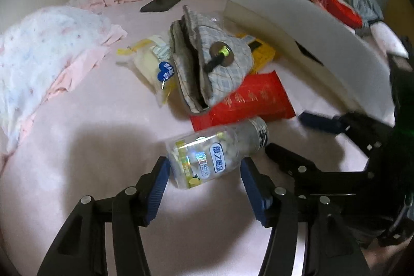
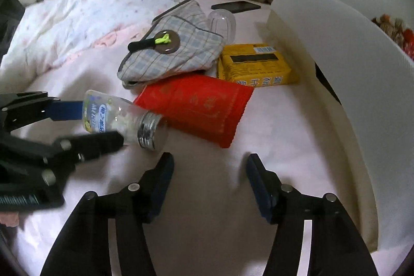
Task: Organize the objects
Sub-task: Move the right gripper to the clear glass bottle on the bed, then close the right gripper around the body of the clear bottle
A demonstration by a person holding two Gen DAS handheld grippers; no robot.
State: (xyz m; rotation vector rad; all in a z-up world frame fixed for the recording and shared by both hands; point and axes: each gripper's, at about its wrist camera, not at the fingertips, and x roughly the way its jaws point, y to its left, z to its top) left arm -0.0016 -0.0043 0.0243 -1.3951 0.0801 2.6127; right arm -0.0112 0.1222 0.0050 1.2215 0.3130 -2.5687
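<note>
One clear ribbed-neck bottle, crinkly red packet

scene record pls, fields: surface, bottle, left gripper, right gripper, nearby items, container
surface: pink bed sheet
bottle: clear plastic bottle, lying on its side, no cap on its threaded neck, white pieces inside
left gripper: left gripper straddles the bottle's base; pads do not seem to press it
right gripper: right gripper open, nothing between the jaws, bare sheet below
nearby items: red packet beside the bottle neck; plaid pouch overlapping it; yellow box; phone
container: white bin, at right
</note>
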